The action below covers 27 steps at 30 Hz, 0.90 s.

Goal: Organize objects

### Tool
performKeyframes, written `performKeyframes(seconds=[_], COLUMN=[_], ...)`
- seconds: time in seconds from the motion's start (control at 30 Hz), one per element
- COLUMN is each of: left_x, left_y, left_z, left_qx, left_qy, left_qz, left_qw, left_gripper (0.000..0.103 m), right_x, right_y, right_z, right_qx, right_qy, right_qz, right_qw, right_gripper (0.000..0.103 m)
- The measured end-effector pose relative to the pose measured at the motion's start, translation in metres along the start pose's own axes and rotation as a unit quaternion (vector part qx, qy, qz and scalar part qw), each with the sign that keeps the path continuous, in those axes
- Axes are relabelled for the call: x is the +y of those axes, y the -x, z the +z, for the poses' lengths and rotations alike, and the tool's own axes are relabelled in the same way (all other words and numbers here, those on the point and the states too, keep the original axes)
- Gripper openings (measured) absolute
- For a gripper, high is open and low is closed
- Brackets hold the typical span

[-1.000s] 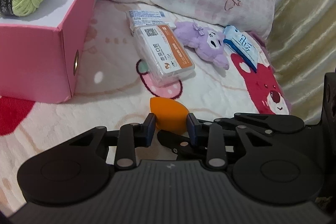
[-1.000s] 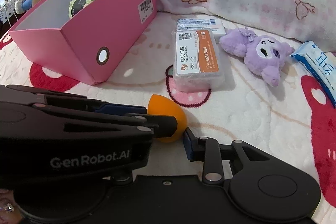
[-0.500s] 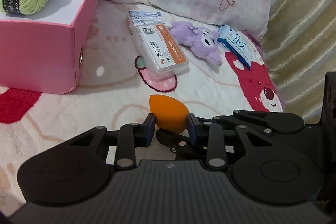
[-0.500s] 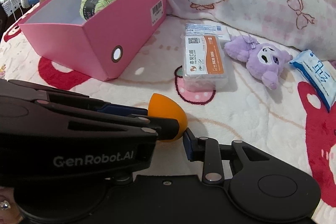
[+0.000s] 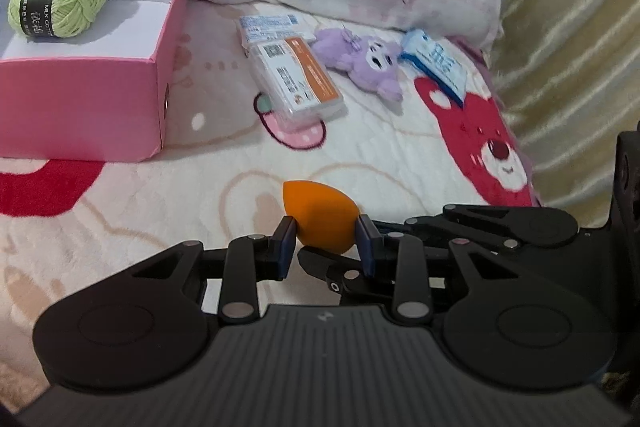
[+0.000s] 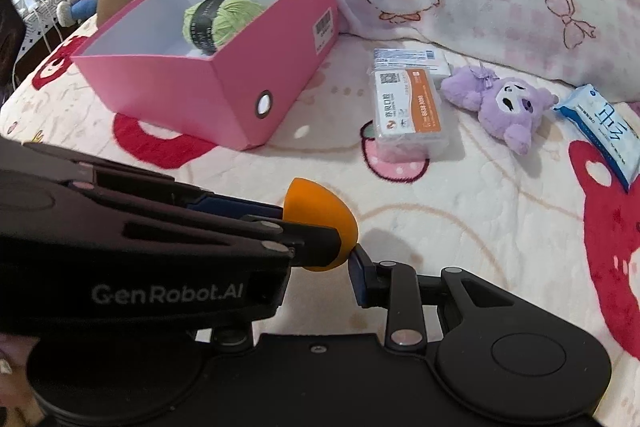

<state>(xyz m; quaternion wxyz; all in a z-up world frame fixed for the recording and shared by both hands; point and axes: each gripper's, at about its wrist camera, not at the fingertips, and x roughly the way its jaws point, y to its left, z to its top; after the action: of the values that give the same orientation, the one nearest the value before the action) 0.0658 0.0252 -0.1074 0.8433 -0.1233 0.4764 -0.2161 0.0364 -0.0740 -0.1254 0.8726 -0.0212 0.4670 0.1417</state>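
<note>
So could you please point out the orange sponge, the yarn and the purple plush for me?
orange sponge [image 5: 320, 217]: left wrist view, its middle.
yarn [image 5: 76, 1]: left wrist view, green strands beside the label.
purple plush [image 6: 506, 103]: right wrist view, its face.

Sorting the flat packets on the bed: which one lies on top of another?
The orange-labelled packet: its far end overlaps the white blue-printed packet behind it. The blue tissue pack lies alone beyond the purple plush.

We see the left gripper [image 6: 316, 227] reaching in from the left, clamped on an orange sponge [image 6: 320, 207]. One right finger [image 6: 362, 277] sits just beside the sponge; its partner is hidden. Beyond, on the blanket [image 6: 460, 211], a pink box [image 6: 248, 83] holds green yarn [image 6: 218, 19]; a packet [image 6: 408, 107] and a purple plush [image 6: 500, 103] lie to its right.
</note>
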Motion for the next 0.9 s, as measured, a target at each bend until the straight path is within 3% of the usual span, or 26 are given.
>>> performKeyframes(seconds=[0.43,0.9], left_x=[-0.025,-0.032], left_y=[0.053,0.118], left_z=[0.007,0.028], left_qx=[0.02,-0.005], left_qy=[-0.032,-0.046], left_qz=[0.02,0.018], left_qw=[0.9991,0.9988], left_gripper=[0.031,0.031], right_x=[0.019,0.049], right_y=[0.049,0.098], right_z=[0.002,0.034], right_qx=[-0.02,-0.045], right_qy=[0.002,0.023], right_qz=[0.015,0.012], right_qw=[1.0,0.999], right_gripper=[0.035,0.035])
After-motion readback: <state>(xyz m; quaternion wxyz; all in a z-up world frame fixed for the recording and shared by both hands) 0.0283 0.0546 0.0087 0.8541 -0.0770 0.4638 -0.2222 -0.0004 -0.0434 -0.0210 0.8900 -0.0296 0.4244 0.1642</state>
